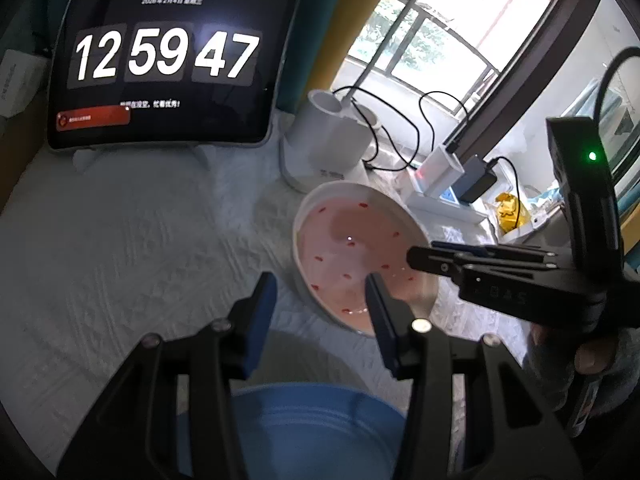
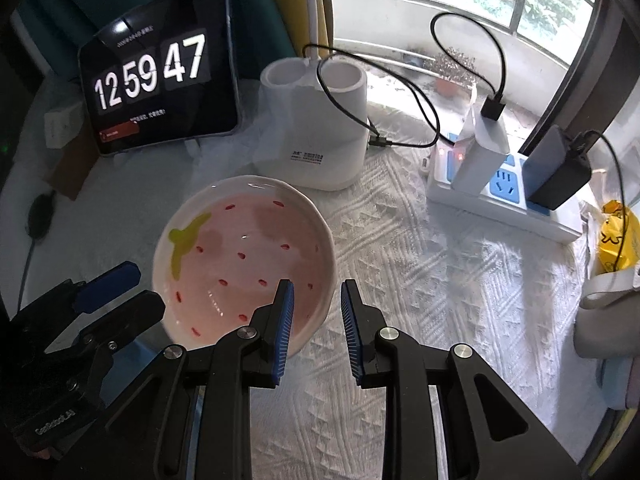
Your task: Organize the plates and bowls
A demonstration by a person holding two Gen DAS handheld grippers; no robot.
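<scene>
A white textured tablecloth (image 2: 420, 280) is seen covering the table. At its back a tablet (image 1: 168, 68) showing 12 59 47 is propped, with a white 2-cup holder (image 2: 316, 120) and a power strip (image 2: 504, 196) to the right of it. The pink strawberry-patterned bowl (image 2: 244, 256) is set on the cloth in front of the holder, and a blue dish (image 1: 316, 432) lies under the left gripper (image 1: 320, 292). Its fingers are spread, nothing gripped. The right gripper (image 2: 316, 300) is held over the bowl's near-right rim, fingers parted with nothing pinched; whether the rim is touched cannot be told.
</scene>
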